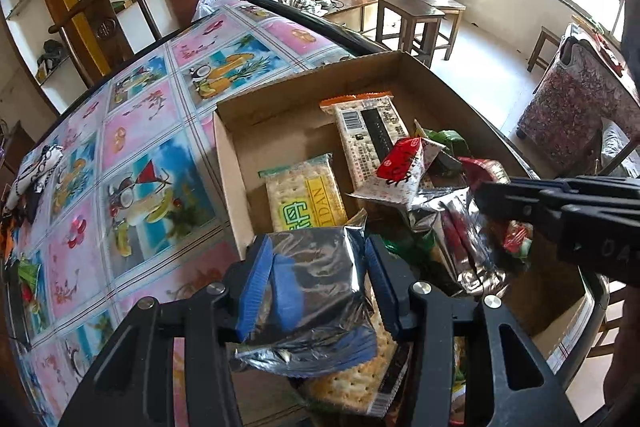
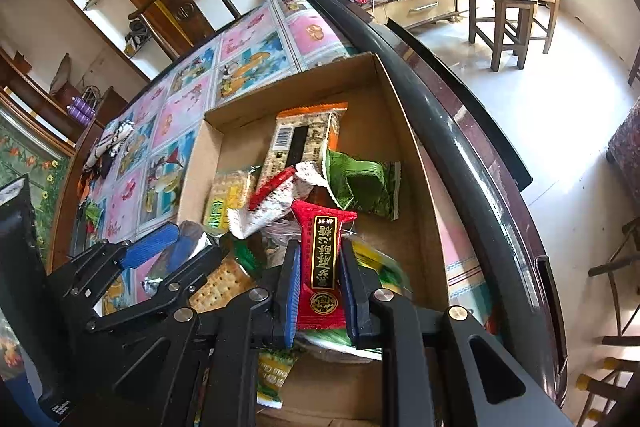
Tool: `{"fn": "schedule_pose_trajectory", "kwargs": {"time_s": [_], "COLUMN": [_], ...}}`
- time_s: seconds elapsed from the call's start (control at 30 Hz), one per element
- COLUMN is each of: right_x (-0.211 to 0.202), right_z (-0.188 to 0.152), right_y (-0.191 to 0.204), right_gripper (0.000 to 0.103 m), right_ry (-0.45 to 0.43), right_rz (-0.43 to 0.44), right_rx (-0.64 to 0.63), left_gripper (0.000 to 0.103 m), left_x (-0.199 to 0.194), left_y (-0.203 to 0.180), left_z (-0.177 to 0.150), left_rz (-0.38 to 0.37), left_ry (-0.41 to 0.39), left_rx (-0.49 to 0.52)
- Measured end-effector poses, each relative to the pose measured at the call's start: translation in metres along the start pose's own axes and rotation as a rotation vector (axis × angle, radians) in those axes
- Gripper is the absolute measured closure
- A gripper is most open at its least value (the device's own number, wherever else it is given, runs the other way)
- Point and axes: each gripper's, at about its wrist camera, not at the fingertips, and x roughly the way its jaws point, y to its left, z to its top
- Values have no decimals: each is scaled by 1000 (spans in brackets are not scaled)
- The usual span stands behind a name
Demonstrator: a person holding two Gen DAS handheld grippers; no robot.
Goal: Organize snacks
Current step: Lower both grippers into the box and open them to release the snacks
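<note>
1. You hold both grippers low over the cardboard box (image 1: 304, 103), probably so each snack can be set down among the rest.
2. Your left gripper (image 1: 316, 279) has its blue pads (image 1: 254, 283) pressed on a silver foil packet (image 1: 316, 267) at the box's near edge.
3. Your right gripper (image 2: 320, 291) is clamped narrow on a red packet (image 2: 324, 259), upright above the pile.

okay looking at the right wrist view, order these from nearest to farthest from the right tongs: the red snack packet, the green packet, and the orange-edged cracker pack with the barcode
1. Red snack packet: clamped between the right tongs.
2. Green packet: just beyond, slightly right, mid-box.
3. Orange-edged cracker pack: farthest, near the back wall of the cardboard box.
</note>
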Motion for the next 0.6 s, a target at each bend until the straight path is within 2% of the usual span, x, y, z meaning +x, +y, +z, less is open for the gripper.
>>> {"fn": "schedule_pose_trajectory", "kwargs": {"time_s": [0.2,0.4,0.6], "right_x": [18,23,29], "right_z": [5,16,23], "right_y": [-7,-6,-8], "right_gripper": [84,84,84], "right_ry": [23,12,8], "right_rz": [-8,-30,-52], "right_rx": [22,2,-8], "left_gripper": [56,56,56], "left_x": [12,28,29], "left_y": [-3,-5,-13], "left_z": [8,14,12], "left_rz": [-1,-32,-15], "left_ry": [-3,37,16], "left_rx": [7,-9,20]}}
